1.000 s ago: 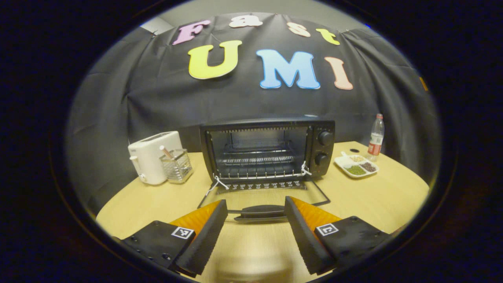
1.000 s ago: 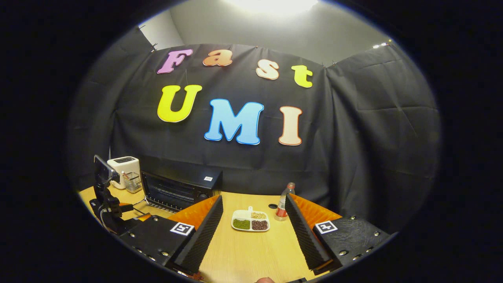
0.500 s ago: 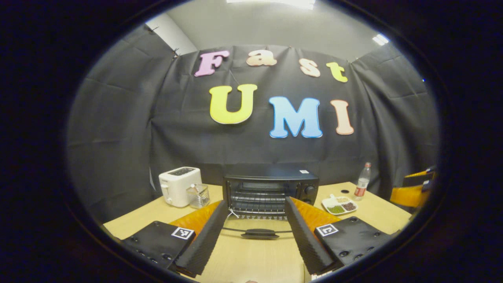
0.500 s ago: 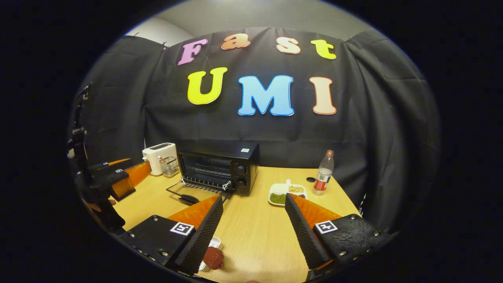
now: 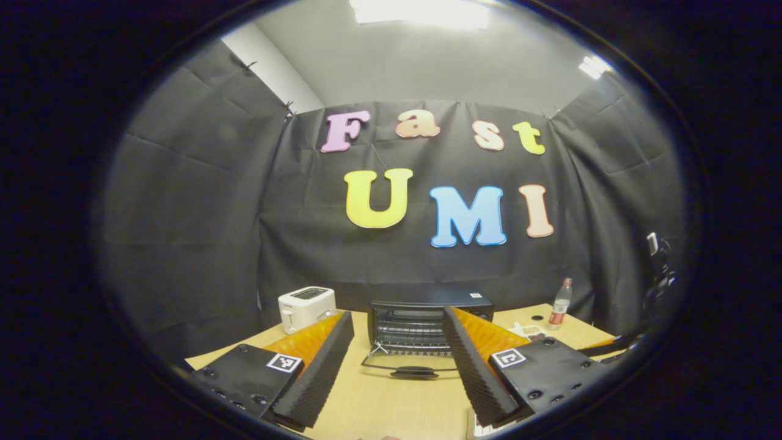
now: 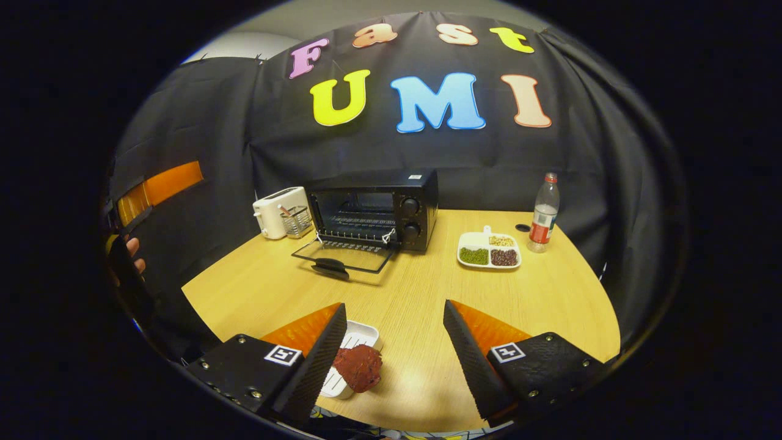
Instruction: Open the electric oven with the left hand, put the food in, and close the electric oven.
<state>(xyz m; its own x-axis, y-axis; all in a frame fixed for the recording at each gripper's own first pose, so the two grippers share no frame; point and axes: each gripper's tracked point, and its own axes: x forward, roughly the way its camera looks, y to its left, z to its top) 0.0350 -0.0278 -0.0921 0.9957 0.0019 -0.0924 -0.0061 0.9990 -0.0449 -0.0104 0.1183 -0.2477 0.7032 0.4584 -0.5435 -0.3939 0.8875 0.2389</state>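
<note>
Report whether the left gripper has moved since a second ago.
Yes. The left gripper has pulled back from the oven, which looks smaller and farther off beyond its fingers.

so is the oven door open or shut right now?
Open. The oven door lies folded down flat on the table, with the wire rack inside exposed.

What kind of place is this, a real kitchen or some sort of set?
Likely a staged recording booth, not a real kitchen: black cloth hangs as the wall behind a wooden table set with a toaster oven, door open, a white toaster and a divided dish of beans.
</note>
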